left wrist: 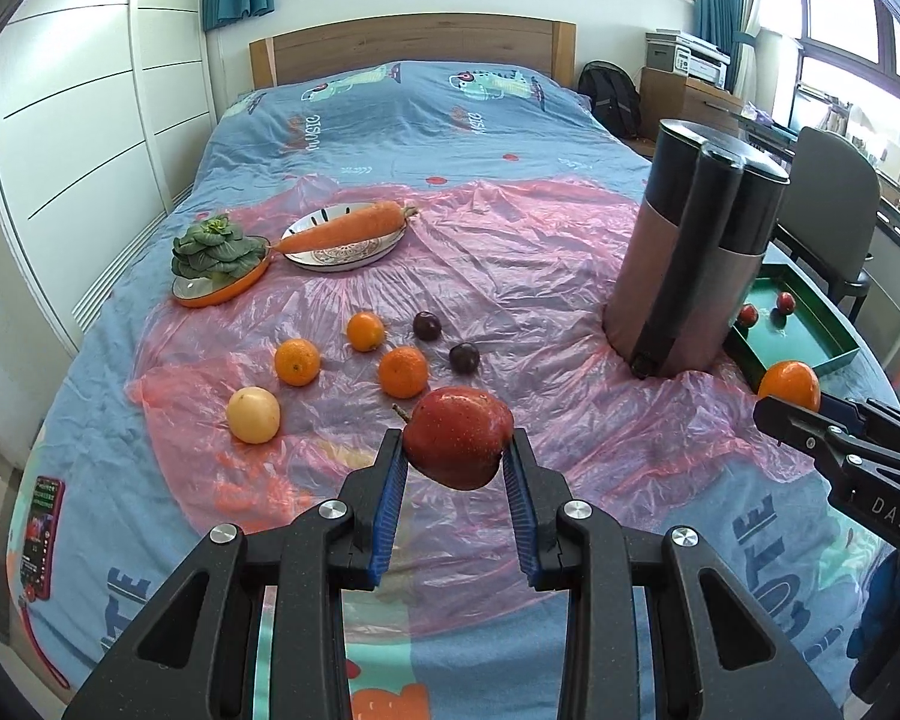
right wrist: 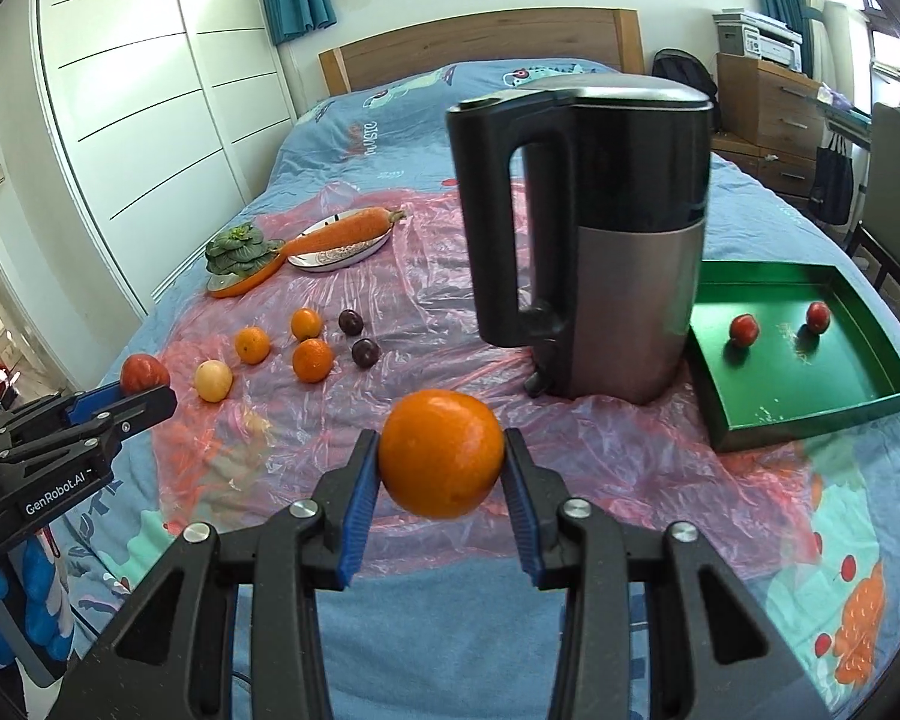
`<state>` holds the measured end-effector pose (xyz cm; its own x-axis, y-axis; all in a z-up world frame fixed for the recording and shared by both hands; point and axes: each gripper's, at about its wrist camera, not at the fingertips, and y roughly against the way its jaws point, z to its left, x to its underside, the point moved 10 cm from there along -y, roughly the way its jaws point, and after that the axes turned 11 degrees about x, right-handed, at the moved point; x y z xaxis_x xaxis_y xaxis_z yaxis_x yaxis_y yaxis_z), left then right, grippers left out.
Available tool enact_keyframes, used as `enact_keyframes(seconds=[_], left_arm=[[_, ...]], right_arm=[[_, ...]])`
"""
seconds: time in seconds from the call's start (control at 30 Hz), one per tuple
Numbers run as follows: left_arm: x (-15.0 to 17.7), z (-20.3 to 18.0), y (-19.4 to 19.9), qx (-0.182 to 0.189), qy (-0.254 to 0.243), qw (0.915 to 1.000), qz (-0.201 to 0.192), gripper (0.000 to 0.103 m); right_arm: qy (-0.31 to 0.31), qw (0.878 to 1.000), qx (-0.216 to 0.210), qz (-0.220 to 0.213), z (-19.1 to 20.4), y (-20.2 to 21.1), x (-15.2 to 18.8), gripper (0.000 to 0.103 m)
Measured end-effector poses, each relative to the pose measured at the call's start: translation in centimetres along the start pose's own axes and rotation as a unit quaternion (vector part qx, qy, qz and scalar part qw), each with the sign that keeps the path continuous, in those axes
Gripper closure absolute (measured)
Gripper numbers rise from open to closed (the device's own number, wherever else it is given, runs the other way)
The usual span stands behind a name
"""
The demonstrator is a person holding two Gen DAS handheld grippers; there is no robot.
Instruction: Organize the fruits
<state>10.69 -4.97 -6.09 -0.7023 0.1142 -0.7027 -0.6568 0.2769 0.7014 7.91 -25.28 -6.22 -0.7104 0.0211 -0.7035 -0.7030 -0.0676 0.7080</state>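
My left gripper (left wrist: pixel 456 450) is shut on a red apple (left wrist: pixel 457 444), held above the pink plastic sheet (left wrist: pixel 540 276). My right gripper (right wrist: pixel 443 459) is shut on an orange (right wrist: pixel 442 453), also lifted off the bed. On the sheet lie three small oranges (left wrist: pixel 297 362), a pale yellow fruit (left wrist: pixel 253 414) and two dark plums (left wrist: pixel 427 325). A green tray (right wrist: pixel 810 408) at the right holds two small red fruits (right wrist: pixel 744 329). In the left wrist view the right gripper (left wrist: pixel 792 414) appears at the right edge with its orange (left wrist: pixel 789 383).
A tall black and silver kettle (right wrist: pixel 594 228) stands between the loose fruit and the green tray. At the back left, a carrot (left wrist: pixel 342 228) lies across a white plate (left wrist: pixel 354 255) and leafy greens (left wrist: pixel 216 249) sit on an orange plate. A phone (left wrist: pixel 39 525) lies at the bed's left edge.
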Motion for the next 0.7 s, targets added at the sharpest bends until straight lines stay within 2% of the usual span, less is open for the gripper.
enact_keyframes(seconds=[0.37, 0.7], left_arm=[[0.2, -7.9, -0.6, 0.026, -0.061, 0.9976, 0.018, 0.075], [0.1, -14.9, -2.9, 0.055, -0.114, 0.991, 0.043, 0.075]], right_arm=[[-0.053, 0.998, 0.03, -0.006, -8.0, 1.5, 1.8, 0.093], [-0.106, 0.992, 0.061, -0.002, -16.1, 1.2, 3.4, 0.093]])
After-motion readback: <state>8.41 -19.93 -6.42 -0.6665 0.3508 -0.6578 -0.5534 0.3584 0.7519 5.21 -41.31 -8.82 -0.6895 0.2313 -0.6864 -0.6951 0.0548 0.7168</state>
